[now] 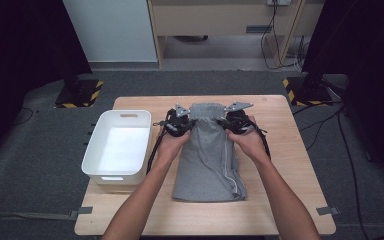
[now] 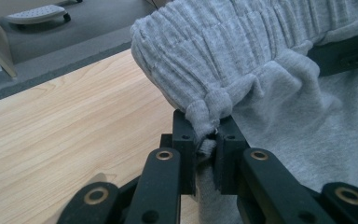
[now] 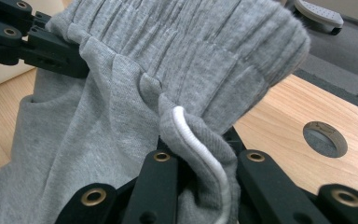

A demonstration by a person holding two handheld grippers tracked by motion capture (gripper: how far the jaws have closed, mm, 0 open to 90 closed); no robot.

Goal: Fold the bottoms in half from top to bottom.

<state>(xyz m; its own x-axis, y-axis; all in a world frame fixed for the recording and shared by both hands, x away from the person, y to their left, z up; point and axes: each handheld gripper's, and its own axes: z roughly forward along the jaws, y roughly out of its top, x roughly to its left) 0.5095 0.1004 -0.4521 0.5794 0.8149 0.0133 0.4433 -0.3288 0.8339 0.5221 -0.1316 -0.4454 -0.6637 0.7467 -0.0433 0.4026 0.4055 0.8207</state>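
1. Grey sweatpants (image 1: 207,160) are laid lengthwise on the wooden table (image 1: 290,165), folded into a narrow strip, waistband at the far end, hems towards the person.
2. The left gripper (image 1: 176,121) is clamped on the left corner of the elastic waistband (image 2: 242,42); in the left gripper view the jaws are seen pinched together on a bunch of grey cloth.
3. The right gripper (image 1: 238,120) is likewise closed on the right corner, with the white drawcord (image 3: 200,149) caught in the pinch alongside the fabric.
4. The waistband is lifted slightly off the table between the two grippers; the rest of the garment lies flat.
5. A white bin (image 1: 119,147) stands just left of the garment, apart from it, with nothing inside.
6. Step judged in hand: the waistband end is gripped, ready for a fold towards the hems.
7. Next move, as judged: both corners to be raised together and carried back evenly over the legs, kept level so the edges meet; the grip to be released only once the cloth is laid down.
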